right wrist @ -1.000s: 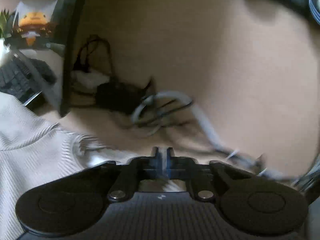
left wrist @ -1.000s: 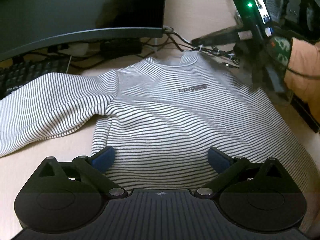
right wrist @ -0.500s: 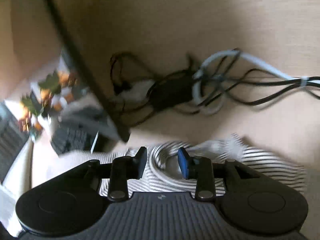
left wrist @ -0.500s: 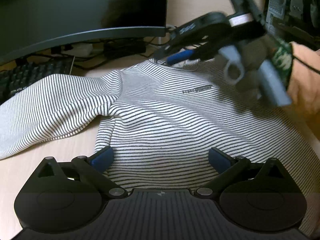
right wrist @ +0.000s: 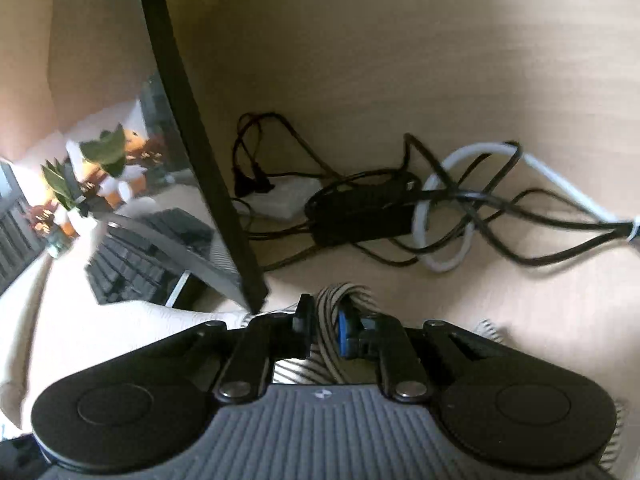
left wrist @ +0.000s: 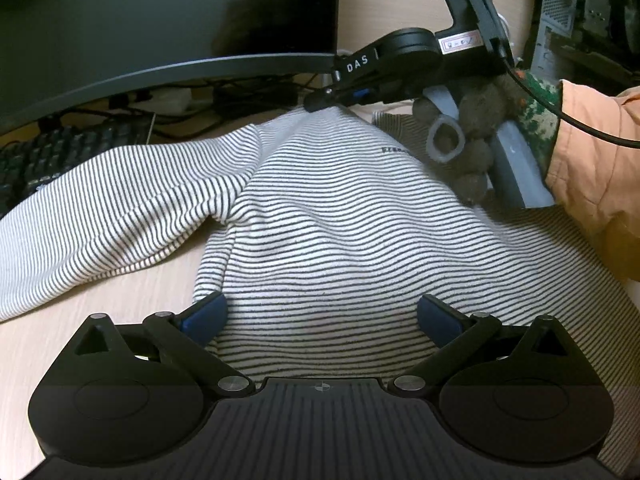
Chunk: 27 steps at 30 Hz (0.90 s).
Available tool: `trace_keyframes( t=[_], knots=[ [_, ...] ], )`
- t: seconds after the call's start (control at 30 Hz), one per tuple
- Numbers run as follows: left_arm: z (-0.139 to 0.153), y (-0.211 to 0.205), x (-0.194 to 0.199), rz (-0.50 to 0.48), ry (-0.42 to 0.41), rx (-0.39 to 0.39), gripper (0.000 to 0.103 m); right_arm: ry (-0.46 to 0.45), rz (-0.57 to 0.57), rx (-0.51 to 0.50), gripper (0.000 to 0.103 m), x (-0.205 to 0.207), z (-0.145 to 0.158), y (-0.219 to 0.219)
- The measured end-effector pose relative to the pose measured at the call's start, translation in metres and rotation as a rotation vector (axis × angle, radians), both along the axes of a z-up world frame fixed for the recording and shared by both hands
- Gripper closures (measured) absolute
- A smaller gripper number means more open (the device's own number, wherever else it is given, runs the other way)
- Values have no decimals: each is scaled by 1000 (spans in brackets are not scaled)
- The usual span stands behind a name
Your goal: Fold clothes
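On the desk [left wrist: 120, 300], near the monitor [left wrist: 160, 20], a striped top [left wrist: 328, 232] lies face up, body spread toward the near edge and one sleeve [left wrist: 100, 216] stretched out to the left. The far edge, at the collar, is lifted off the desk: the right gripper [right wrist: 325, 326] has its fingers pinched onto a bunch of striped cloth there, and from the left wrist view that gripper [left wrist: 320, 100] sits at the neckline with the gloved hand [left wrist: 472, 136] behind it. The left gripper [left wrist: 322, 314] hovers over the near hem with its fingers spread wide, one at the left side seam, holding nothing.

This looks like a fold being taken from the collar end. To do it well, the pinch should catch both layers of the neckline, not just the front, so the back does not lag behind. The cloth should be carried low and level toward the near hem, clear of the cables [right wrist: 440, 208] just beyond the collar. The left gripper could steady the hem so the body does not slide, and the sleeve wants bringing in so the fold comes out square.
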<state>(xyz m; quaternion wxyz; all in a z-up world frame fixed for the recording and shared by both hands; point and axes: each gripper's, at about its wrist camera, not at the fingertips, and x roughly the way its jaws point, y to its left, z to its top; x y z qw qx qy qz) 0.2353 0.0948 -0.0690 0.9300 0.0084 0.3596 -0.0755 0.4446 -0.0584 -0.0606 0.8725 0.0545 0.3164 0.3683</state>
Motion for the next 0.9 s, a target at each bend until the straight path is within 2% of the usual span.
trace_keyframes(
  t=[0.1, 0.27, 0.33, 0.47, 0.63, 0.7, 0.9],
  knots=[
    [0, 0, 0, 0, 0, -2, 0, -52, -70, -55, 86, 3, 2, -4],
    [0, 1, 1, -1, 0, -10, 0, -139, -187, -145, 86, 9, 6, -12],
    [0, 1, 1, -4, 2, -14, 0, -143, -215, -149, 86, 8, 11, -25],
    [0, 2, 2, -15, 7, -17, 0, -125, -178, -148, 86, -19, 14, -49],
    [0, 1, 3, -32, 10, -19, 0, -145, -82, -224, 85, -71, 3, -42],
    [0, 0, 4, -39, 12, -10, 0, -130, -73, -193, 85, -74, 3, -45],
    [0, 1, 2, -33, 6, -22, 0, -46, -66, -62, 84, -42, 4, -28]
  ],
)
